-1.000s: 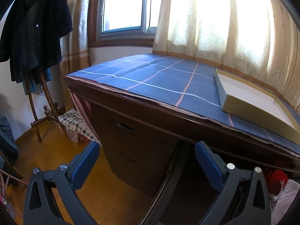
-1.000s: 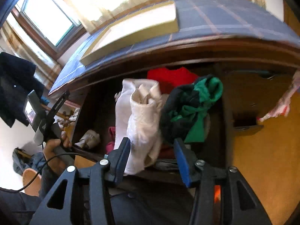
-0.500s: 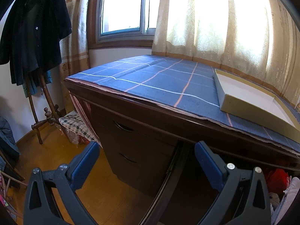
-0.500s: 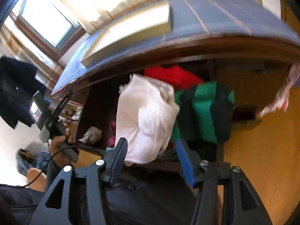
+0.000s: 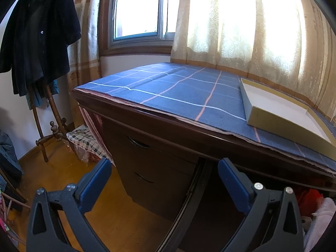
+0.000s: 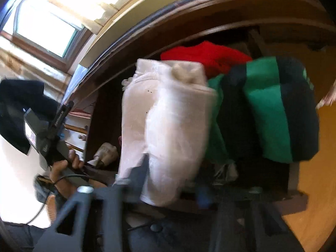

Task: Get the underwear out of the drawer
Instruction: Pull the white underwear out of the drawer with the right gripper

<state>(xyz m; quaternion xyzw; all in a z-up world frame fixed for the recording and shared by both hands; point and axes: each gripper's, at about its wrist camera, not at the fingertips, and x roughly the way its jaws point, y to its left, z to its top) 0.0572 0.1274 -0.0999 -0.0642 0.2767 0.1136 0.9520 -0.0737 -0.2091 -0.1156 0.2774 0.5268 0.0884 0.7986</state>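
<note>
Underwear (image 6: 168,126), the white bundle, is sitting in the open drawer (image 6: 294,197) under the counter (image 5: 178,92), right beside a green and dark garment (image 6: 266,109) with something red (image 6: 205,56) behind it. Right tongs (image 6: 170,178) have just been closing and are straddling the bundle's lower end; it's pretty blurry, so I can't tell if the pads are actually pinching the cloth. Left tongs (image 5: 163,180) are hanging wide open, holding nothing, facing the counter's front edge.
</note>
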